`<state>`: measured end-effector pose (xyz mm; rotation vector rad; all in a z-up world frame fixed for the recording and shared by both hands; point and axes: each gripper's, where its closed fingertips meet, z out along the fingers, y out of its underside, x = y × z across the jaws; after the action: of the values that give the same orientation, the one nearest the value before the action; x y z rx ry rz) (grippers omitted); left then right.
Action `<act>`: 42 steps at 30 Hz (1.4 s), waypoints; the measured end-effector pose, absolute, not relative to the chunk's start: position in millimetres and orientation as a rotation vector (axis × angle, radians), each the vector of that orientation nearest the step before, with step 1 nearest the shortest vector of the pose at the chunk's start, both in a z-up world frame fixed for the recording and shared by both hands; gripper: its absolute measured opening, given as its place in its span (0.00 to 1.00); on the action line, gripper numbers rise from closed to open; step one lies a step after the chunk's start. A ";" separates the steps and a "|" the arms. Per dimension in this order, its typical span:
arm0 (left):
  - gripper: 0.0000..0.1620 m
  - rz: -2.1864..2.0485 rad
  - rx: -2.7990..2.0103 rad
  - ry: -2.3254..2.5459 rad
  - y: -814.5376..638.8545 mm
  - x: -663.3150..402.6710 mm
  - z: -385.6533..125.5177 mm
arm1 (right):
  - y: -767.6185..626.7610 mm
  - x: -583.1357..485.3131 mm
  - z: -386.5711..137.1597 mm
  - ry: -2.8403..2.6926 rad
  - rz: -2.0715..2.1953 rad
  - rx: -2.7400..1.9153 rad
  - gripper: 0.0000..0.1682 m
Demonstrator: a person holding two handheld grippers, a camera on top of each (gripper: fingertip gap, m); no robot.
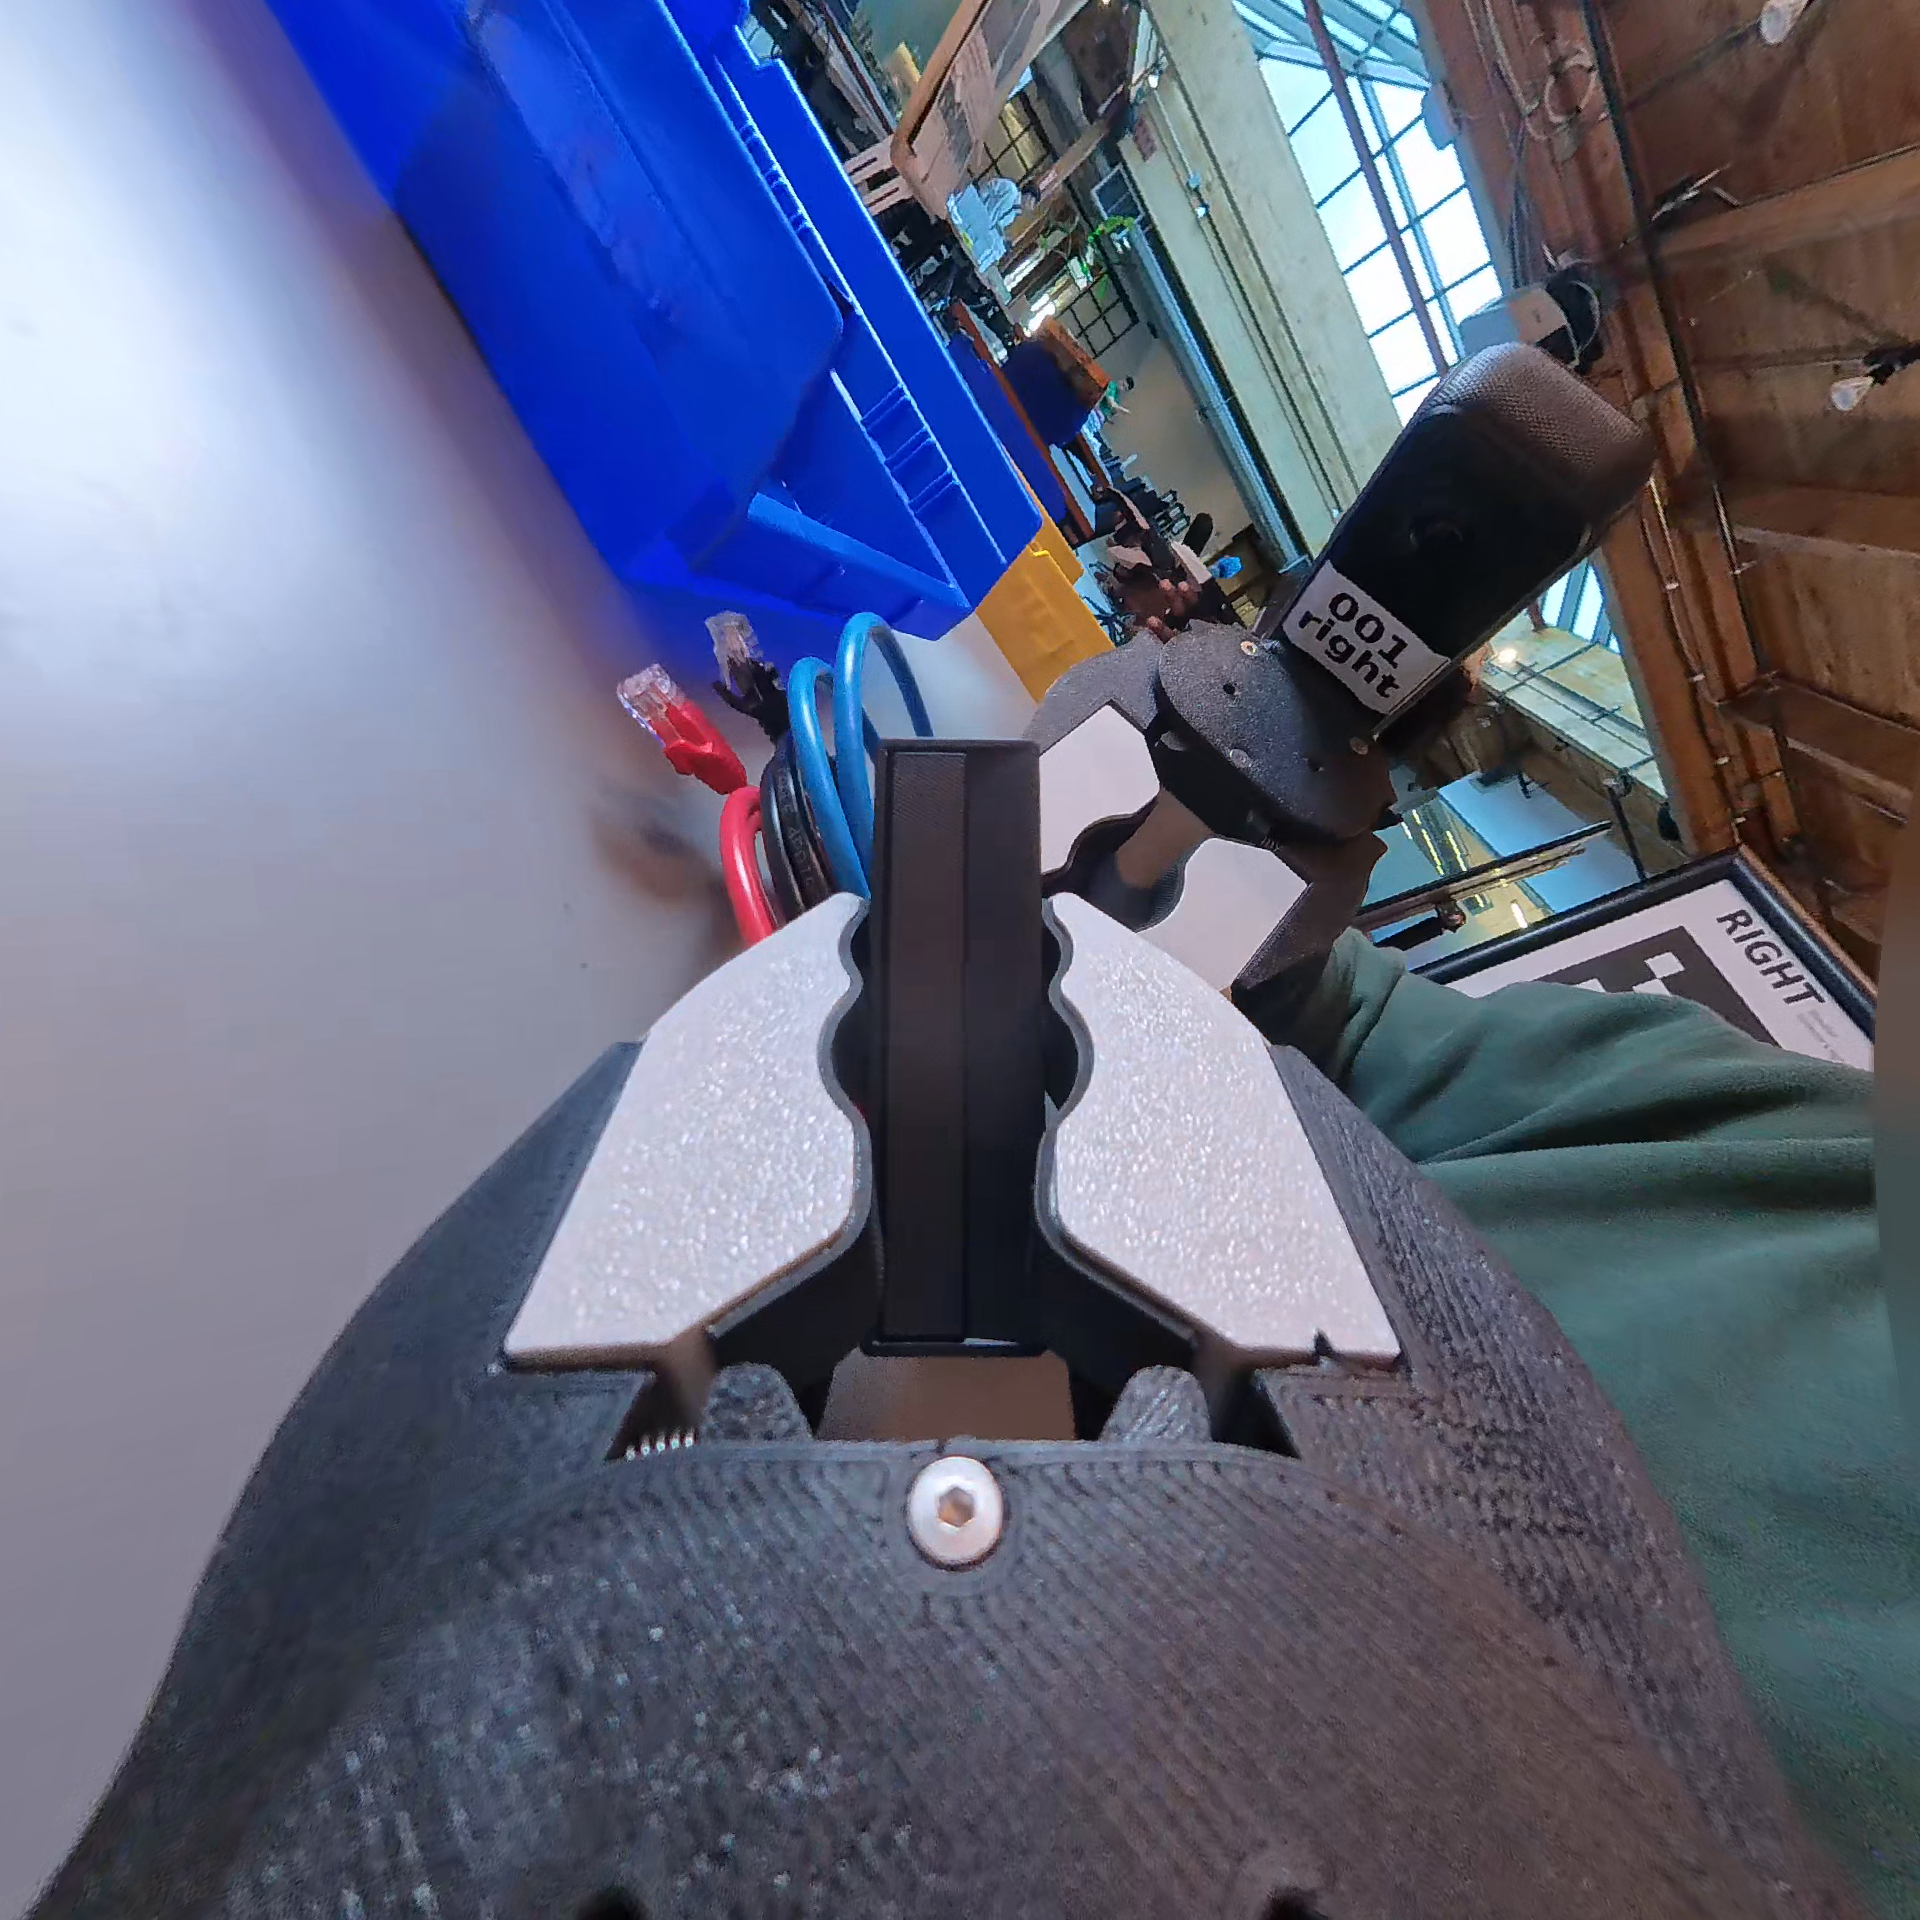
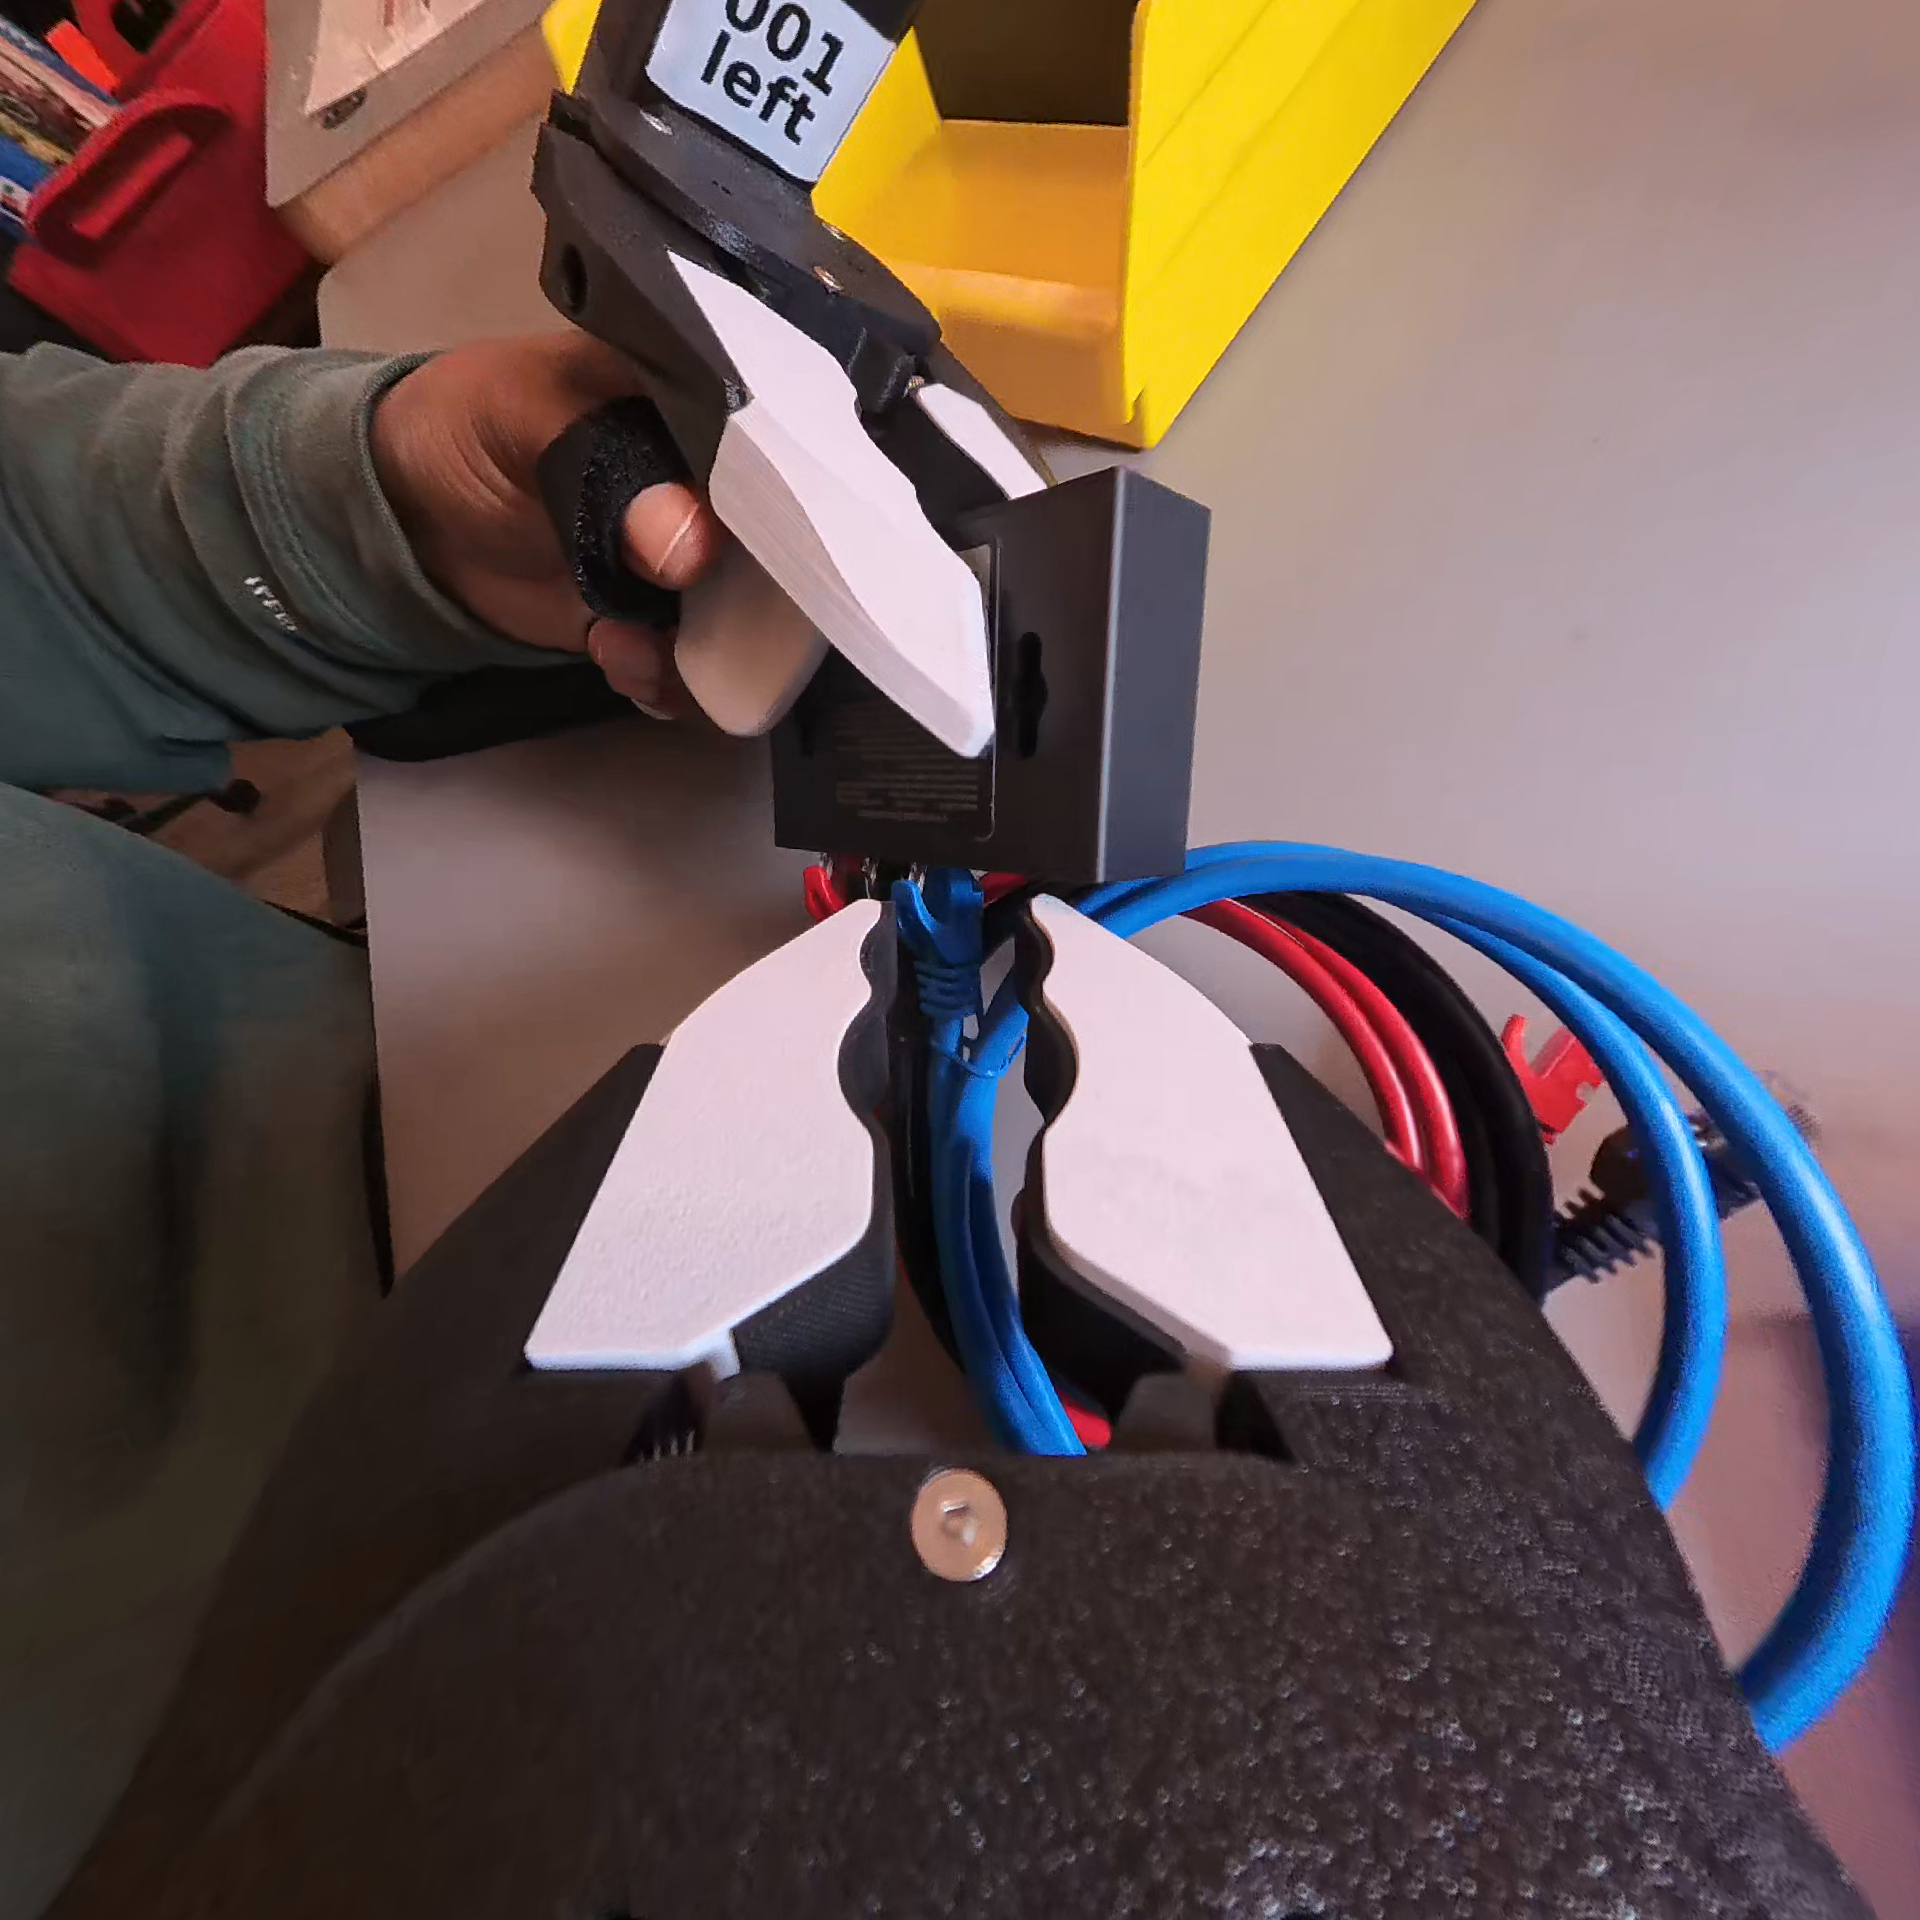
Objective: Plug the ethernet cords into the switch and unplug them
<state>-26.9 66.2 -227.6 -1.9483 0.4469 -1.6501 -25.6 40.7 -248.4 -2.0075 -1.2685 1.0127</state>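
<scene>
**Blue plug at the port, switch held upright**

Blue is the colour between the right gripper (image 2: 956, 997)'s white fingers (image 2: 727, 1143): they are drawn in close around the boot of a blue ethernet cord (image 2: 951, 971), whose plug points up into the underside of the switch (image 2: 1049, 665). Whether the fingers truly bite on the boot or only flank it cannot be told for sure, though they look to be pinching it. The plug sits right at the switch's port face; whether it is fully seated is hidden.

In the left wrist view, the left gripper (image 1: 956, 935) has its fingers (image 1: 717, 1122) pressed against both flat sides of the dark, box-shaped switch (image 1: 956, 1039), clamping it edge-on. The right wrist view shows the same hold from outside, with a hand (image 2: 520, 499) in a green sleeve (image 2: 156, 540) working the handle.

Beyond the fingers, the rest of the bundle loops away: blue cable (image 2: 1558, 956), a red cord (image 2: 1340, 997) and a black cord (image 2: 1455, 1039) arc to the right over the pale table (image 2: 1558, 520). A red plug (image 1: 675, 727) and a dark-booted plug (image 1: 740, 665) stand free in the air, and a blue-black connector (image 2: 1610, 1226) also lies loose.

As a judgement, the task is at most partway: one blue plug is at a port, other connectors by it are too crowded to read, and the loose ends remain, as does unplugging.

A yellow bin (image 2: 1091, 208) and a blue crate (image 1: 675, 312) stand further back.
</scene>
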 end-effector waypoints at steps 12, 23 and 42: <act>0.19 -1.625 -1.909 0.648 50.0 -23.6 -230.1 | 28.6 -29.1 -251.1 -1.315 1.214 -1.955 0.10; 0.19 -1.499 -1.886 1.065 17.9 -14.0 -238.6 | 18.7 -18.7 -238.1 -1.347 1.322 -1.876 0.10; 0.19 -1.409 -1.803 1.035 15.1 -7.1 -222.1 | 16.0 -14.3 -230.0 -1.200 1.268 -1.839 0.08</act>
<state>-7.1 15.1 -222.1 -1.8033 1.0346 -1.4093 -14.3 16.0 -230.0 -1.8388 -1.1996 1.2678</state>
